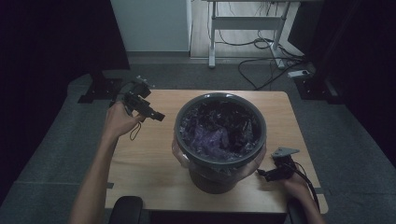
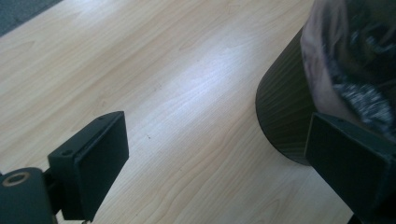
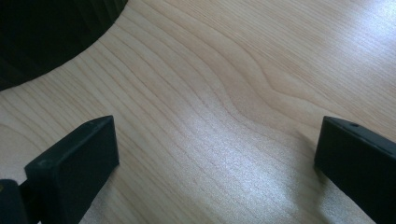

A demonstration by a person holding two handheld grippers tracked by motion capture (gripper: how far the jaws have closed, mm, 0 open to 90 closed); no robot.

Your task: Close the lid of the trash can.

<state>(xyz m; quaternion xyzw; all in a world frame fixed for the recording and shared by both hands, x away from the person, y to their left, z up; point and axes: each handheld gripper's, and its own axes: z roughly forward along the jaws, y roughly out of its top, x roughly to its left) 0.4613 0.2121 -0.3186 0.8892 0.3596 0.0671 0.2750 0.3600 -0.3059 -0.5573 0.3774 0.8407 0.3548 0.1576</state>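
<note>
A dark grey ribbed bin point(image 1: 219, 175) stands mid-table, lined with a clear, purple-tinted plastic bag point(image 1: 212, 130) whose edge folds over the rim. In the left gripper view the bin wall point(image 2: 280, 107) and the bag's folded edge point(image 2: 320, 70) rise at the right. My left gripper point(image 1: 159, 116) hovers left of the bin, raised over the wood, open with nothing between its jaws point(image 2: 217, 154). My right gripper point(image 1: 261, 173) sits low near the bin's base at its right, open over bare wood point(image 3: 217, 149); the bin's dark wall point(image 3: 46, 32) shows at upper left.
The light wood table point(image 1: 149, 158) has bare room left of the bin and a narrower strip to its right. Grey carpet point(image 1: 42, 154) surrounds it. A desk frame point(image 1: 212, 42) and cables point(image 1: 261, 60) lie beyond the far edge. Chair arms point(image 1: 126, 210) sit at the near edge.
</note>
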